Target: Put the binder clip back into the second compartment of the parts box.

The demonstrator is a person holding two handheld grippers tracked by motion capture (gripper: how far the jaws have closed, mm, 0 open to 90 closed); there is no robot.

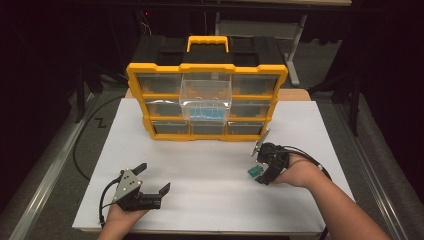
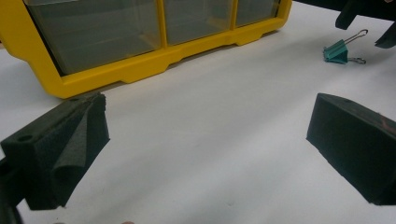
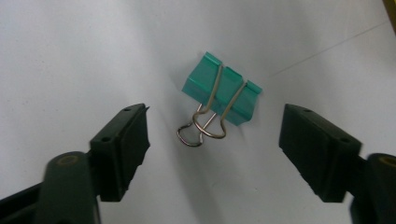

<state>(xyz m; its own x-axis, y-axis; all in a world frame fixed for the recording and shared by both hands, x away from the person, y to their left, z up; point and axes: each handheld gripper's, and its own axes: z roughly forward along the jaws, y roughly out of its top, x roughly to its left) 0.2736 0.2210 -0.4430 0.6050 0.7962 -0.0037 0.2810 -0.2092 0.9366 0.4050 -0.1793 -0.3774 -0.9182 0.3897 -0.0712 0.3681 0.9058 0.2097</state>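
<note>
A teal binder clip [image 3: 222,88] with silver wire handles lies on the white table sheet [image 1: 210,195]. It sits to the front right of the organizer, where the high view also catches the clip [image 1: 254,171]. My right gripper [image 3: 215,135] hovers low over it, open, with one jaw on each side and neither pad touching it. My left gripper [image 1: 155,176] rests near the front left edge, open and holding nothing. Its own view looks between the left gripper's jaws [image 2: 205,135] across bare sheet to the clip [image 2: 337,51] far off.
A yellow and black drawer organizer [image 1: 135,70] stands at the back centre of the sheet. One clear drawer [image 1: 206,100] in its middle column is pulled out and holds several bluish items. The organizer's bottom frame [image 2: 140,70] runs ahead of the left gripper.
</note>
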